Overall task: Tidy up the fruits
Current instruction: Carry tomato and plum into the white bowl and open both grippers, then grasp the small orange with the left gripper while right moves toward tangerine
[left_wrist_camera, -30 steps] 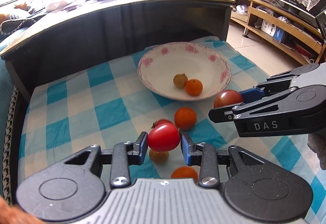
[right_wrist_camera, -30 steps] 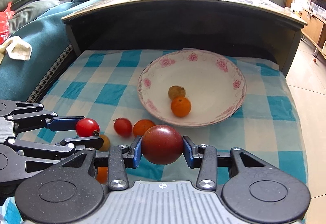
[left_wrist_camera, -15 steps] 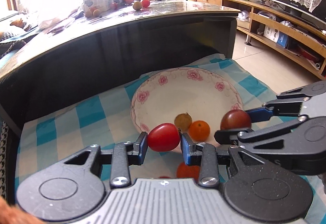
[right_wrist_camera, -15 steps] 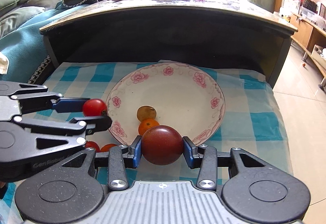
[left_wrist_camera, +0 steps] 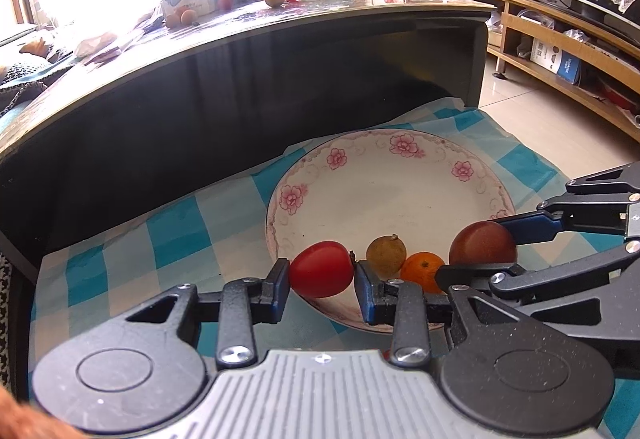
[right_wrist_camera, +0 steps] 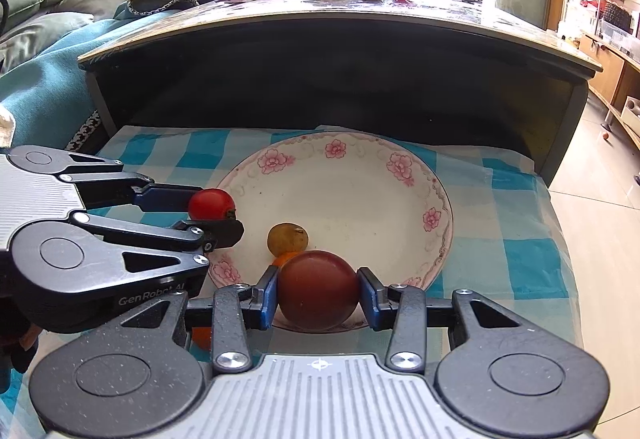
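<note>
- The left gripper (left_wrist_camera: 322, 270) squeezes a bright red tomato (left_wrist_camera: 321, 268) over the near left edge of the flowered plate (left_wrist_camera: 384, 175).
- The right gripper (right_wrist_camera: 318, 290) squeezes a dark red tomato (right_wrist_camera: 318, 289) over the plate's near edge.
- A brown fruit (right_wrist_camera: 287, 238) and a small orange (left_wrist_camera: 423, 271) lie in the plate.
- Only the right view shows another orange (right_wrist_camera: 203, 337) on the checked cloth (right_wrist_camera: 516, 251), under the left gripper.

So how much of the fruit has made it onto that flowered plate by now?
Two pieces already lie on the plate: a small orange and a brownish-yellow fruit. The left gripper holds a red tomato and the right gripper a dark red one, both over the near rim, unreleased. An orange fruit waits on the cloth.
</note>
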Available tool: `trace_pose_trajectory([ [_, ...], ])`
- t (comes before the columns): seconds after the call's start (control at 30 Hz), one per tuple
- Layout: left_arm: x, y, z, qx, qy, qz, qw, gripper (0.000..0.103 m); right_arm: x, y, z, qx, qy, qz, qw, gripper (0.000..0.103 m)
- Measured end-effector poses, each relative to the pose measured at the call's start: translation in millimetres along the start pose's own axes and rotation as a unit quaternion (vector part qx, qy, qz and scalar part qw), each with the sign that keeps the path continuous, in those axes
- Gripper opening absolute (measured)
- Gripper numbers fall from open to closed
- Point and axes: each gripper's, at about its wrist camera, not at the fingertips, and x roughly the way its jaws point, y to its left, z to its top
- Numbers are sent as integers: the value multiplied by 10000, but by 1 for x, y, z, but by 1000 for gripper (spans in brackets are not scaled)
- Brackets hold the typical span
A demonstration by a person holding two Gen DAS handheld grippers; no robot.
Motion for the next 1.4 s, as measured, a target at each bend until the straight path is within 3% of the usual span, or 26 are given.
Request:
trace_pose_trajectory([
  [0.5,9,0,9,-27,30,62,10000,45,5,-9,6,49,-139,-126,9998,39],
  [0.83,2,3,17,-64,-90,74,9999,52,0,-14,11,138,-248,-181,9994,41],
  [1.4,-58,11,-2,-152,-198,100,9996,52,-33,6,4,154,-360,-16,9992,41],
])
